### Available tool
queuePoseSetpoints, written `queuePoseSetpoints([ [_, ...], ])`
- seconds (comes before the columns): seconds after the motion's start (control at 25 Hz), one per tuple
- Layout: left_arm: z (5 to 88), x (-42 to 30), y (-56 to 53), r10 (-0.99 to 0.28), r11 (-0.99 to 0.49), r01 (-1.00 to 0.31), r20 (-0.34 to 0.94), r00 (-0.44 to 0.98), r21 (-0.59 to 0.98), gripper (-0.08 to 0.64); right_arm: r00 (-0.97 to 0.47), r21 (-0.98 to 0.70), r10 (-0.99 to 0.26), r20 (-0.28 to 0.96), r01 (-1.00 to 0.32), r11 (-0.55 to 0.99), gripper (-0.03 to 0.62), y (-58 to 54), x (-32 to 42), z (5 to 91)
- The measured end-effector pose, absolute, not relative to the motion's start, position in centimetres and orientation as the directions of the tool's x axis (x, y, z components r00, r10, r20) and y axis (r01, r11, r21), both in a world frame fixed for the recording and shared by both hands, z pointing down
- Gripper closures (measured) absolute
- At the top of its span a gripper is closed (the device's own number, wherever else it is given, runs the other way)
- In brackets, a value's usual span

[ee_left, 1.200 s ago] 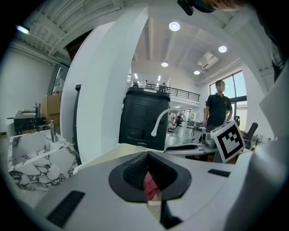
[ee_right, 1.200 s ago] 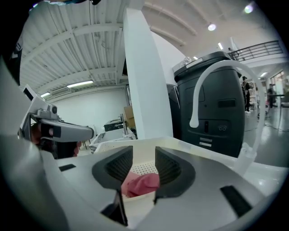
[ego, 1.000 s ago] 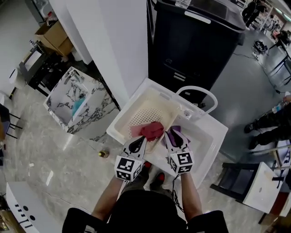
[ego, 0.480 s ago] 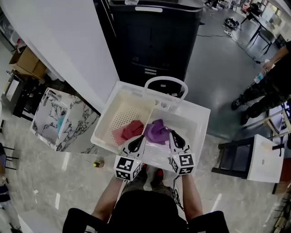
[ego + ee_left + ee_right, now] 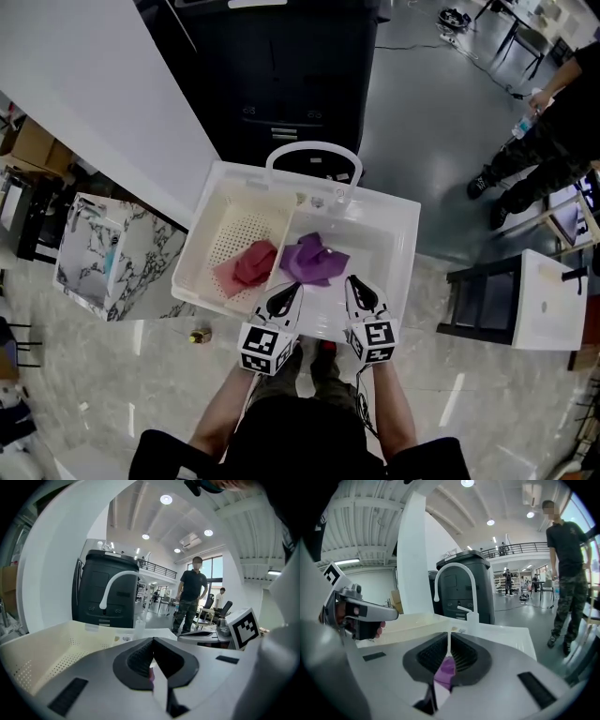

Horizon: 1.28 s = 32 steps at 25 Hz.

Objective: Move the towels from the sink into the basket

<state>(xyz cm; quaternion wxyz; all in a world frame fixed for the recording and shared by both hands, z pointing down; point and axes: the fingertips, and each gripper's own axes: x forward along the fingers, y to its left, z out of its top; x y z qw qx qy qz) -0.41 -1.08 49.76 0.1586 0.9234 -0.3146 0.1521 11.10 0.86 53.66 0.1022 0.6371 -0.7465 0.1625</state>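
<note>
Right gripper view shows the right gripper (image 5: 449, 645) jaws just closing, pinching the purple towel (image 5: 314, 261) (it lies in the sink (image 5: 401, 246), beside the basket (image 5: 208, 246)). Left gripper (image 5: 287, 291) jaws are together.

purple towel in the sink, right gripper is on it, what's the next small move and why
Probably lift the purple towel and carry it left into the basket. The right gripper has just closed on it while it lies in the sink, and the red towel already sits in the basket. The left gripper, shut, shows a purple sliver too, so both should likely rise together.
</note>
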Motion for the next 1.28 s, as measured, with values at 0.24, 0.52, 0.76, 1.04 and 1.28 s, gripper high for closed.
queuePoseSetpoints([
  [0.24,53.1,0.1,-0.8,-0.514,-0.735,-0.641,0.433,0.74,0.222,0.555,-0.21,-0.132,-0.884,0.418,-0.977,0.17,0.549,1.4,10.4,57.2],
  [0.52,57.0,0.5,-0.9,-0.507,-0.71,-0.662,0.479,0.717,0.24,0.555,-0.261,-0.17,-0.847,0.464,-0.964,0.204,0.549,1.8,9.8,61.1],
  [0.76,60.2,1.2,-1.1,-0.49,-0.702,-0.668,0.513,0.705,0.248,0.555,-0.301,-0.201,-0.817,0.491,-0.952,0.23,0.549,1.4,9.6,64.1],
  [1.04,62.1,1.0,-1.4,-0.499,-0.679,-0.689,0.529,0.687,0.253,0.555,-0.342,-0.214,-0.785,0.516,-0.939,0.269,0.549,0.3,9.7,66.6],
  [1.28,62.8,0.5,-1.4,-0.501,-0.659,-0.703,0.541,0.675,0.267,0.555,-0.403,-0.19,-0.723,0.561,-0.913,0.362,0.546,-1.8,8.5,68.9],
])
